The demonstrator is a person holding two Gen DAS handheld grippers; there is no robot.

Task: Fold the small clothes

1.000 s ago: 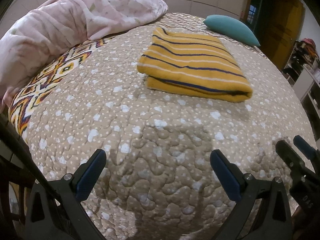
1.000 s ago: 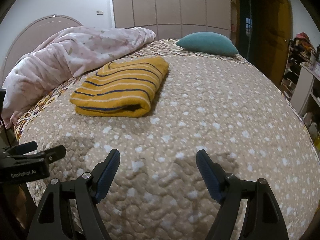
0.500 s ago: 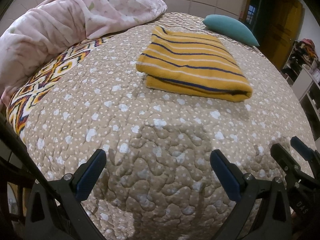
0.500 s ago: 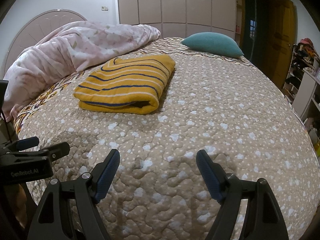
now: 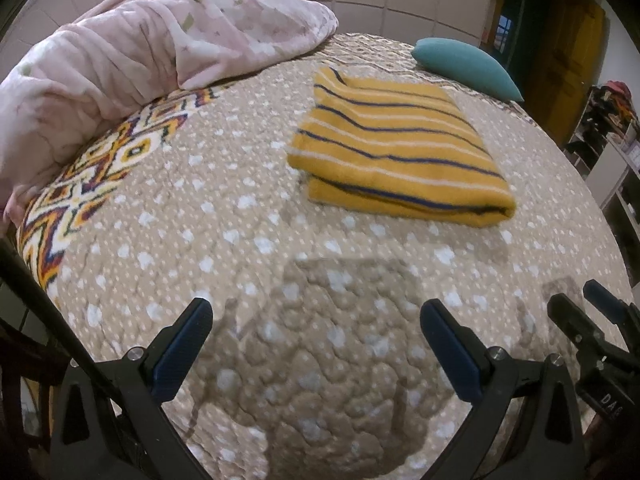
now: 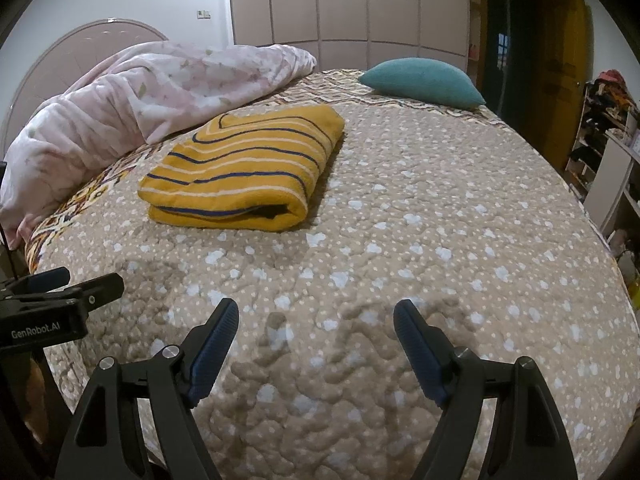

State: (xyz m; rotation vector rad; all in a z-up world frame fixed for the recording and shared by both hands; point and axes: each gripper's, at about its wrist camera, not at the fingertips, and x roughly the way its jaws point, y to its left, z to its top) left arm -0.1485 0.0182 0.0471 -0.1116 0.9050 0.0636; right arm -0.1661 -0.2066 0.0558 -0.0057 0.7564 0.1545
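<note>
A yellow garment with dark blue and white stripes [image 5: 396, 152] [image 6: 244, 168] lies folded into a thick rectangle on the bed. My left gripper [image 5: 316, 312] hovers over the near part of the quilt, well short of the garment, its jaws open and empty. My right gripper [image 6: 316, 312] is likewise open with nothing between its blue pads, over bare quilt to the right of the garment. Each gripper shows at the edge of the other's view: the right gripper [image 5: 580, 304] and the left gripper [image 6: 64, 284].
The bed carries a beige quilt with white spots [image 6: 440, 220]. A pink duvet [image 5: 140, 52] is bunched along the left side. A teal pillow [image 6: 420, 82] lies at the far end. Shelves [image 6: 612, 160] stand beyond the right edge of the bed, wardrobes [image 6: 348, 4] behind.
Both views have drawn back and tipped up a little, so the folded garment sits slightly farther off. Neither gripper has changed its opening, and the garment has not moved.
</note>
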